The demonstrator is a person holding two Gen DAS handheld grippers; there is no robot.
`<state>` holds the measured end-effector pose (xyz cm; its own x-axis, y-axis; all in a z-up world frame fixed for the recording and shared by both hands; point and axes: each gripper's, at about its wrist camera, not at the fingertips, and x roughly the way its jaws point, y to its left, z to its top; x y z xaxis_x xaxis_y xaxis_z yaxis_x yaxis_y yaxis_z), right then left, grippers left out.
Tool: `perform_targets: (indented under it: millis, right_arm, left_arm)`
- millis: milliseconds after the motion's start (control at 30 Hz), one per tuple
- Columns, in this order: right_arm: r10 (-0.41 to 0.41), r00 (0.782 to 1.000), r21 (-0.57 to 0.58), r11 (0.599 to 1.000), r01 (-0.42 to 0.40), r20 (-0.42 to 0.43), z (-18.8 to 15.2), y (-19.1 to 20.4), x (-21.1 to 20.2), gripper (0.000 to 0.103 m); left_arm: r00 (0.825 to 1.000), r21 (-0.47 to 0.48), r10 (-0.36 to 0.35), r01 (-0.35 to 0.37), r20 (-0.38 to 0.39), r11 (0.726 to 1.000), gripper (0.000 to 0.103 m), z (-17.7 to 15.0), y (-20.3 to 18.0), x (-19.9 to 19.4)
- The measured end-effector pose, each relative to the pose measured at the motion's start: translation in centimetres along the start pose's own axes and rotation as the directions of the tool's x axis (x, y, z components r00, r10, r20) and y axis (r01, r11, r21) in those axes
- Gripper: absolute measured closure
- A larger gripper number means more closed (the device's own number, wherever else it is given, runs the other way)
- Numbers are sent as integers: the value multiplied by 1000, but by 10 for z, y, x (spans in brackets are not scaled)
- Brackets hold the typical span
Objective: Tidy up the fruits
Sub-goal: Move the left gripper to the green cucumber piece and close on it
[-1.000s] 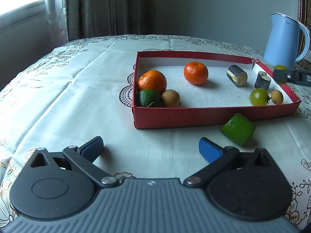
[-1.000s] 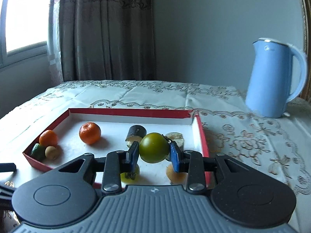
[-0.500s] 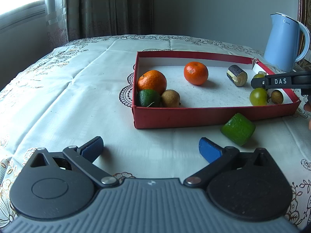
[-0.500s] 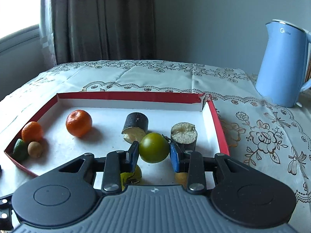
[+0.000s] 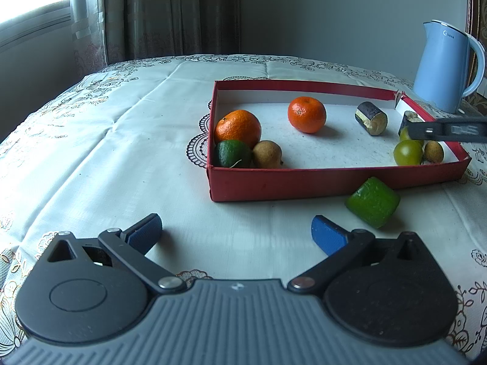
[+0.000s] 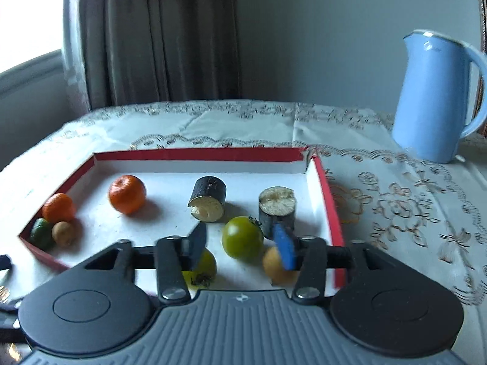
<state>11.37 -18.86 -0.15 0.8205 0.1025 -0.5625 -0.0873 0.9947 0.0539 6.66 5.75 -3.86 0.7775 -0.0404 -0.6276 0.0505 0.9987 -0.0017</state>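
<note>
Red cardboard tray (image 5: 334, 182) sits on the counter (image 5: 121, 152). Only the left view shows the green chunk (image 5: 373, 206) lying outside, just beside the tray's near wall, with the left tongs (image 5: 236, 232) spread wide above bare cloth. Only the right view shows the right tongs (image 6: 242, 245) parted around a green tomato (image 6: 242, 237), glossy and round, resting inside the tray near two dark eggplant pieces (image 6: 277, 206).

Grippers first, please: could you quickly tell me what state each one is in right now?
Left gripper: open, holding nothing, above the tablecloth.
Right gripper: open, fingers either side of the green tomato in the red tray, not gripping it.
</note>
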Motion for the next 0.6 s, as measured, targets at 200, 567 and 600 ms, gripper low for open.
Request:
perform_targets:
  millis: [200,567,600]
  right_arm:
    - [41,995,1,999,-41,88,-29,-11,-52,35]
    - [-26,992,118,993,11,126,-51,-38,-65,24]
    - [-36,992,121,992,21,123,-52,-38,-64,24]
  left_arm:
    - [1000,0,0,0,0,1000,0,0,0,0]
    - [1000,-46,-8,7,-21,999,0,5,-2,-9]
    - [999,-58,-32,31,-6,998,0,6,-4,-15]
